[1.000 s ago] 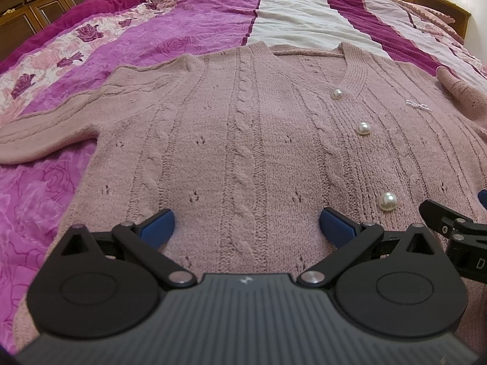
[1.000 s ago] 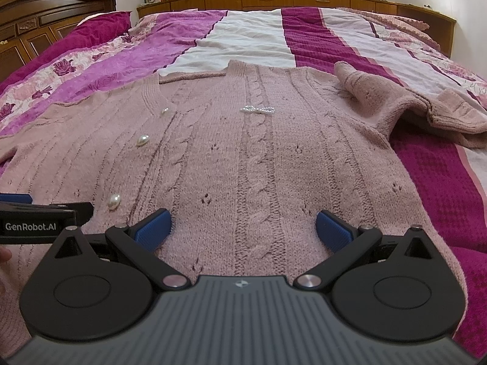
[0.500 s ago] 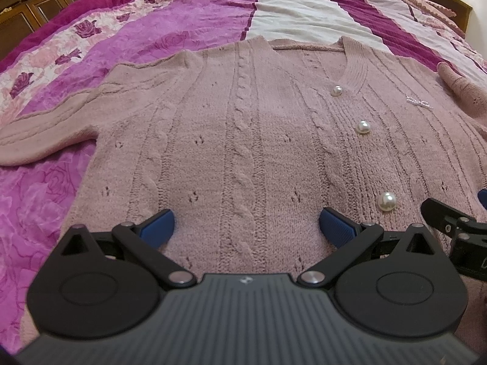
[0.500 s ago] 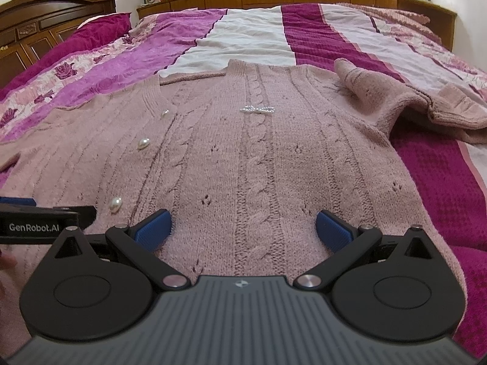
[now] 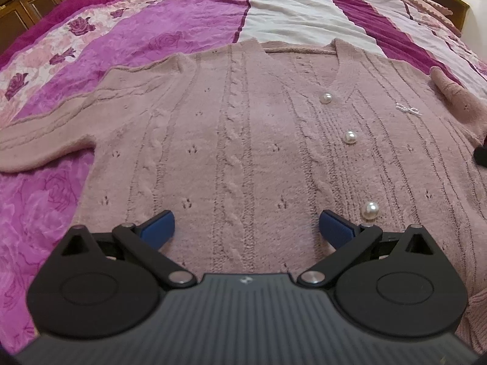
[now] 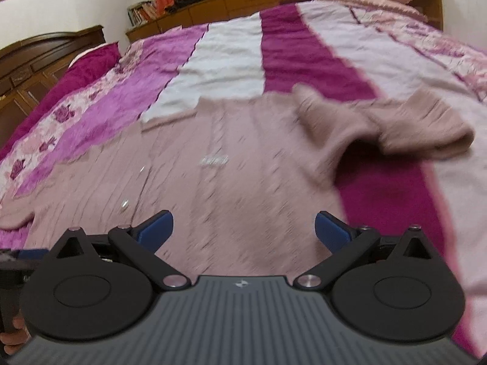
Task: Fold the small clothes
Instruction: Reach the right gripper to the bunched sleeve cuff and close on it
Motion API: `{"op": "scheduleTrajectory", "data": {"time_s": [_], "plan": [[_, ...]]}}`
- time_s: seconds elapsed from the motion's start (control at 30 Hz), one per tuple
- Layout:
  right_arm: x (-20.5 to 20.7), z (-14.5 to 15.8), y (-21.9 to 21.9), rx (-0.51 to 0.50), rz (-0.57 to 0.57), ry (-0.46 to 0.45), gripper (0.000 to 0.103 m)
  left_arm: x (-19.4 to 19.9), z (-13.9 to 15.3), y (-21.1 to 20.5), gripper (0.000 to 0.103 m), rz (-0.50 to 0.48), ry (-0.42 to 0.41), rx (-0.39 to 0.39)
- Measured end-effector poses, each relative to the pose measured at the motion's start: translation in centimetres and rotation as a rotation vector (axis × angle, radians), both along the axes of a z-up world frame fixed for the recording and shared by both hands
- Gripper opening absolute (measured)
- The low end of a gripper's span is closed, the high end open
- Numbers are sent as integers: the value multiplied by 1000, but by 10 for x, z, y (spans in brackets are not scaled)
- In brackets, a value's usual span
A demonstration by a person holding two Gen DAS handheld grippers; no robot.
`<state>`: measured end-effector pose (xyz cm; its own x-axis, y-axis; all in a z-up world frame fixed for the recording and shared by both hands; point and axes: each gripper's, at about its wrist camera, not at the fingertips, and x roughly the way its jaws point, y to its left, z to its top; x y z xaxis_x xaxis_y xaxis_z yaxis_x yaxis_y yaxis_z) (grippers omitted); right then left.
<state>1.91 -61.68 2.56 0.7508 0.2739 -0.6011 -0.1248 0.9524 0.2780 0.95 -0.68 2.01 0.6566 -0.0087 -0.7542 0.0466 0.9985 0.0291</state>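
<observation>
**Left wrist view: both jaws spread above an unfolded cardigan**

Left wrist view: the left gripper [image 5: 246, 228] has its jaws spread wide, with nothing between the blue pads [image 5: 158, 226]. It hovers over the lower part of the pink cable-knit cardigan [image 5: 243, 152], near the hem. No contact with the knit can be confirmed.

Right wrist view: the right gripper [image 6: 243, 228] also has its jaws spread and holds nothing. The frame is motion-blurred, so fine detail is unreliable. It points toward the cardigan's right sleeve [image 6: 395, 121].

Garment position: the cardigan lies face up and flat on the bedspread [image 5: 197, 9], neckline away from the cameras. Three pearl buttons [image 5: 350, 137] run down the closed front. The left sleeve [image 5: 45, 140] extends straight out. The right sleeve is crumpled, with its cuff doubled over on the bedspread.

Assessment: no fold is present, so the task appears to be at its start. The flat, buttoned layout suits folding sleeves inward first (the bunched right sleeve is the likely first target).

Containers: none are visible.
</observation>
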Motion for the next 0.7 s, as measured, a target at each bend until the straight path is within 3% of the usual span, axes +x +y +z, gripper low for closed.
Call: {"op": "scheduleTrajectory", "data": {"time_s": [0.33, 0.53, 0.7], "plan": [[35, 19, -77, -42, -111, -75, 103, 3, -7, -4, 103, 12, 23, 11], [63, 12, -109, -86, -177, -53, 88, 5, -10, -8, 103, 16, 21, 28], [81, -1, -114, -107, -184, -18, 70, 4, -11, -8, 103, 14, 18, 31]]}}
